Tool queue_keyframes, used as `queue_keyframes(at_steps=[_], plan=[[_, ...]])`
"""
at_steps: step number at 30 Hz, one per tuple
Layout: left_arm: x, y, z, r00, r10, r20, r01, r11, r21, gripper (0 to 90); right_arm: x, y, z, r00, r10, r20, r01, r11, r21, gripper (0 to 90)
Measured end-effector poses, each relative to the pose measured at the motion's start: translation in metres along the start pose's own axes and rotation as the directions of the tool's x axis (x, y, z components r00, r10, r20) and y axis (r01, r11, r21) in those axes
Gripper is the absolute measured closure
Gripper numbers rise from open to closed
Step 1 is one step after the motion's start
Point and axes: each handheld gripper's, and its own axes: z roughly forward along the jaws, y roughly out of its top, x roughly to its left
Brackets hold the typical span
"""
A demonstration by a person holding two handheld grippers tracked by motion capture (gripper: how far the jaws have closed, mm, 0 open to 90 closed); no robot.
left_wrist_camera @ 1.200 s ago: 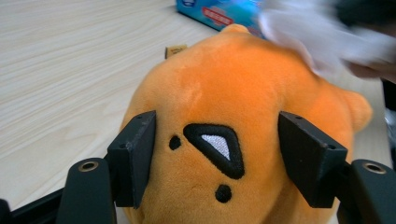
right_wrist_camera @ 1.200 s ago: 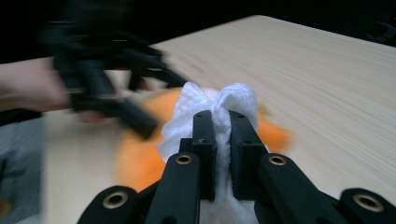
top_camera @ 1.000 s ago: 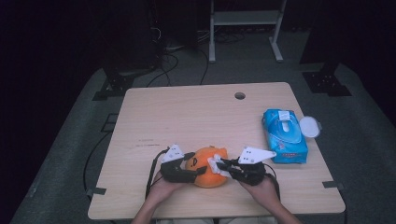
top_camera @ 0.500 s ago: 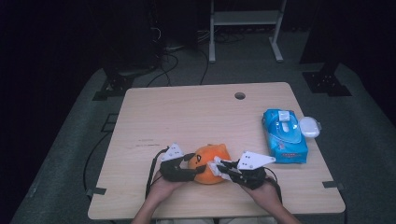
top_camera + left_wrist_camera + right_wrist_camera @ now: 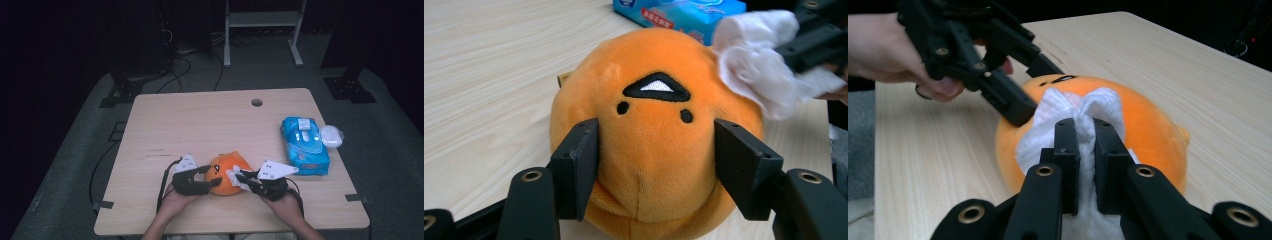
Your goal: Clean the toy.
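**Plush braced, wipe on its crown, scrubbing hardly begun**

Wooden desk [image 5: 210, 125], broad and mostly bare. At its right edge, a blue wipe pack [image 5: 304, 145] with a small white case [image 5: 332, 135] just beside it, both well apart from the work.

Near the front edge, centre: orange plush [image 5: 226, 172], round, sitting on the desk, stitched face toward the left. Clasped on both flanks by the left hand-held gripper [image 5: 656, 150], whose jaws have just been closing with the plush between them; pads now pressed into the fabric, judging by the dents in the left gripper view. Holding step looks done.

From the right, the right hand-held gripper [image 5: 1086, 135], clenched tight on a bunched white wipe [image 5: 1073, 107], jaws nearly meeting with cloth pinched between. Wipe laid against the plush's upper side, touching it.

Done, by the look of it: wipe drawn and gripped, plush steadied, first contact made. Left: most of the wiping across the surface, no telling which patches are already clean; then letting go of plush and wipe.
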Motion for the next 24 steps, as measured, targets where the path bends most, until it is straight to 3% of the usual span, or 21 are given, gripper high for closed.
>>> queue_keyframes(at_steps=[2,7,10,14,16,20,22,24], plan=[[0.0,0.0,0.0,1.0,-0.003,-0.005,0.003,1.0,0.002,37.5,-0.005,-0.002,-0.001,0.9998,0.017,0.005,-0.017,1.0,0.003,81.8],[0.003,-0.001,0.0,0.9997,-0.026,0.0,0.026,0.9996,-0.011,37.5,-0.023,-0.01,-0.01,0.995,0.071,0.07,-0.072,0.997,0.008,81.8],[0.003,-0.001,0.002,0.9994,-0.033,-0.004,0.033,0.9994,-0.013,37.4,-0.015,-0.007,-0.009,0.9964,0.065,0.054,-0.065,0.998,0.002,81.7],[0.009,-0.003,0.0,0.9984,-0.056,-0.002,0.056,0.9984,-0.012,37.4,0.0,-0.001,0.0,0.9999,0.002,0.012,-0.002,1.0,0.011,81.7],[0.01,-0.003,0.0,0.9972,-0.075,-0.004,0.075,0.997,-0.019,37.1,-0.007,-0.001,-0.002,0.9993,0.034,0.011,-0.034,0.999,0.004,81.7],[0.009,-0.002,0.001,0.9969,-0.079,-0.007,0.079,0.9967,-0.02,36.7,-0.027,-0.007,-0.011,0.993,0.091,0.076,-0.091,0.996,0.004,81.8],[0.006,0.0,0.003,0.9974,-0.072,-0.005,0.071,0.9972,-0.023,35.8,-0.026,-0.008,-0.011,0.9922,0.092,0.084,-0.093,0.996,0.006,81.8],[0.003,0.002,0.005,0.9984,-0.056,0.009,0.056,0.998,-0.03,34.5,-0.018,-0.005,-0.007,0.9955,0.08,0.05,-0.081,0.997,0.0,81.7]])
